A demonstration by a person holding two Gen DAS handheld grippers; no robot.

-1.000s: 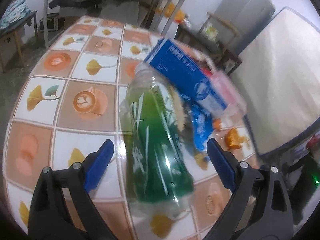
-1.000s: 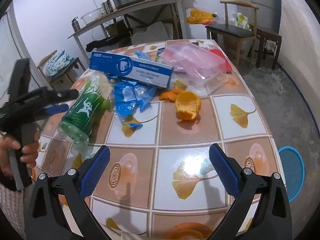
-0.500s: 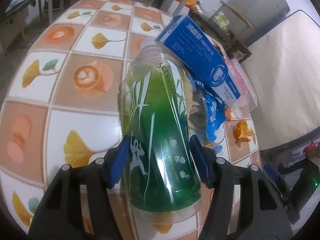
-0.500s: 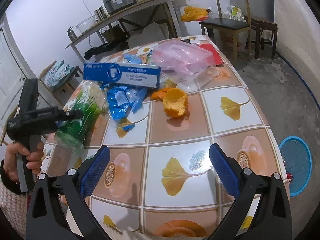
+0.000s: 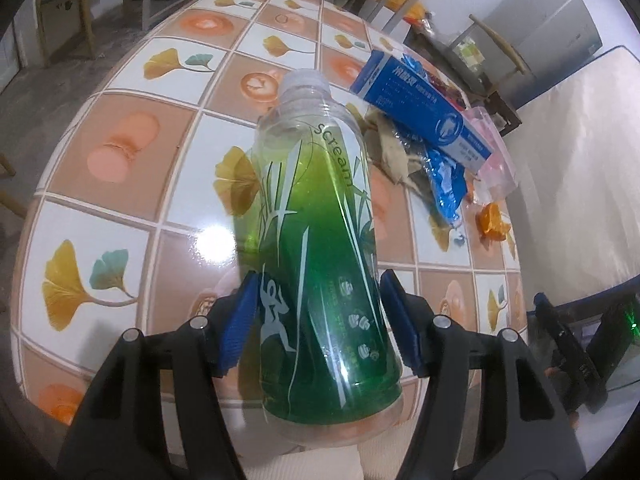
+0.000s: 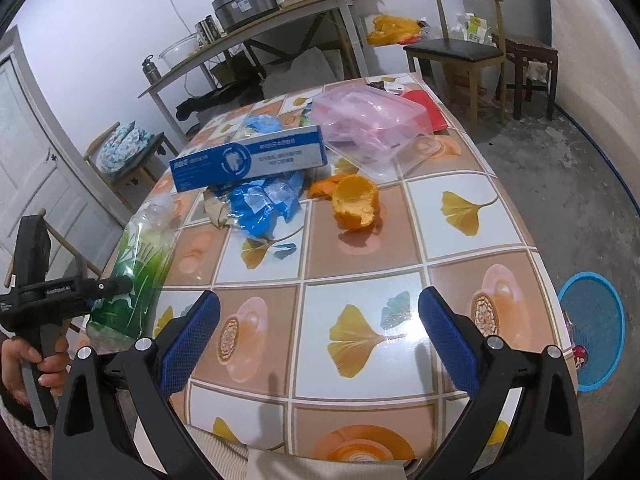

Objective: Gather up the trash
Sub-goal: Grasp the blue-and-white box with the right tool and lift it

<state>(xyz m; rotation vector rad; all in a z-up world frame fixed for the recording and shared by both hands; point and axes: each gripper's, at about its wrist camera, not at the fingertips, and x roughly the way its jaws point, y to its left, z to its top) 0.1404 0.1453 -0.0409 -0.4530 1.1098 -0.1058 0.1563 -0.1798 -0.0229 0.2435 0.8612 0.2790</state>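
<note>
A clear plastic bottle with green liquid sits between the blue pads of my left gripper, gripped near its base, cap pointing away. The pads press its sides while the jaws are opening slightly. In the right wrist view the bottle hangs over the table's left edge. My right gripper stands open above the tiled table, nothing between its fingers. Left on the table are a blue toothpaste box, blue wrappers, orange peel and a pink plastic bag.
A red flat item lies beside the pink bag. A blue round mesh object is on the floor to the right. A wooden chair and a cluttered side table stand behind the table.
My left gripper closed on the green bottle and drew it away from the pile toward the table's left edge. The right gripper stayed open and nearly still.
</note>
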